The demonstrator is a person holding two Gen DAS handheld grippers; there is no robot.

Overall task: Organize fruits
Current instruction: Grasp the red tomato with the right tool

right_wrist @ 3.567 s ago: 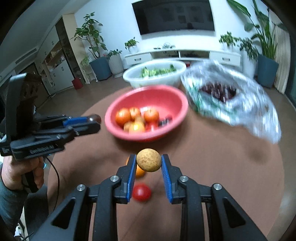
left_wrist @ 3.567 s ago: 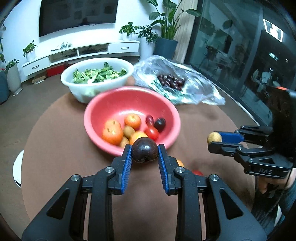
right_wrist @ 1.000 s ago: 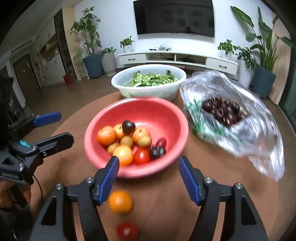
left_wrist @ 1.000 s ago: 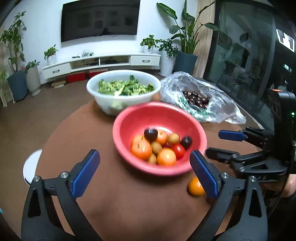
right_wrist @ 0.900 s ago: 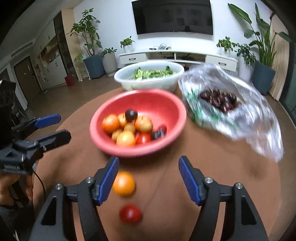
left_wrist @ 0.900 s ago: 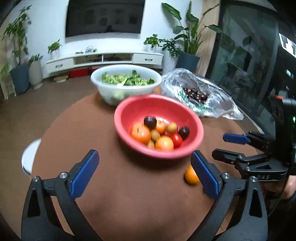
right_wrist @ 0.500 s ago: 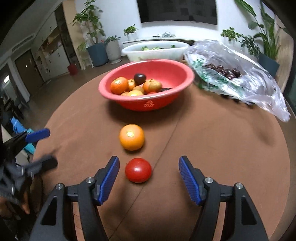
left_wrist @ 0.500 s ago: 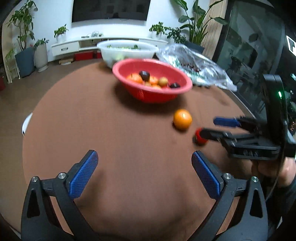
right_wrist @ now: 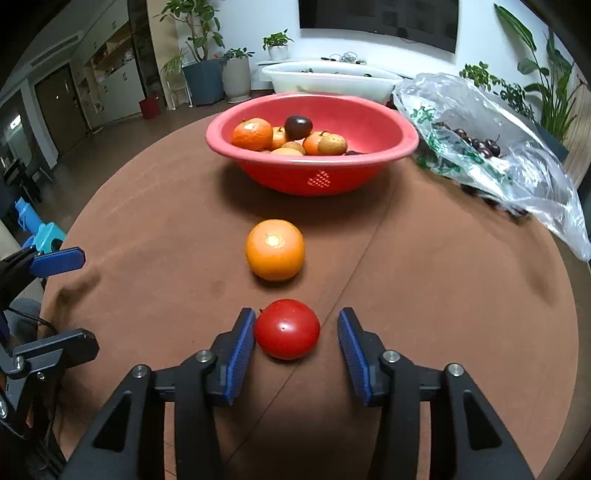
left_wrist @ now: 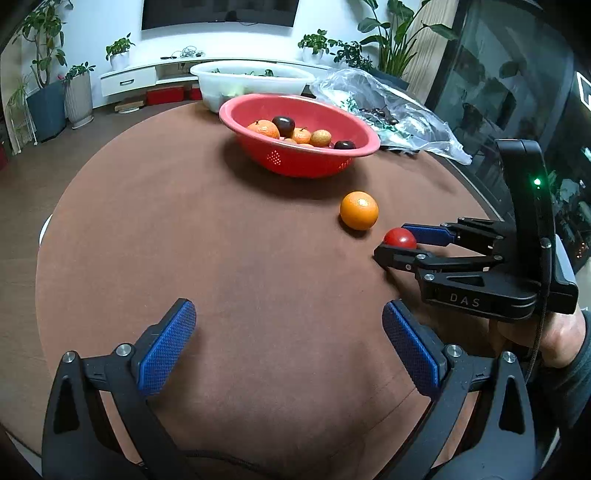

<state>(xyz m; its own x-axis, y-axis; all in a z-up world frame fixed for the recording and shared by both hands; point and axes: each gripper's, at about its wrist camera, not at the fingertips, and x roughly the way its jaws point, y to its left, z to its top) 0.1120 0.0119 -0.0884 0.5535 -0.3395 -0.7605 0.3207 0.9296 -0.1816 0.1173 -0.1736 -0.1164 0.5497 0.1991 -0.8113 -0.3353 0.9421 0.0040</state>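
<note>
Room: a living room is seen, with a wall television [left_wrist: 218,11], a low white cabinet [left_wrist: 147,75] and potted plants [right_wrist: 197,48].
Surface: a round desk [left_wrist: 221,258] covered in brown cloth; a crease is seen running across it in the right wrist view.
Writing: "DAS" is read on the body of the right tool [right_wrist: 295,341]; no other text is legible.
Red bowl [right_wrist: 314,177]: set toward the far side of the desk, with oranges and dark fruits inside.
Behind it: a white bowl [right_wrist: 332,83] and a clear plastic bag [right_wrist: 517,166] of dark cherries.
Orange [right_wrist: 275,249]: on the cloth, between bowl and tomato.
Tomato [right_wrist: 287,328]: between the right tool's pads, touched by the left pad only; a gap is left at the other.
Left tool [left_wrist: 288,345]: spread wide, empty, above bare cloth near the desk's near edge.
</note>
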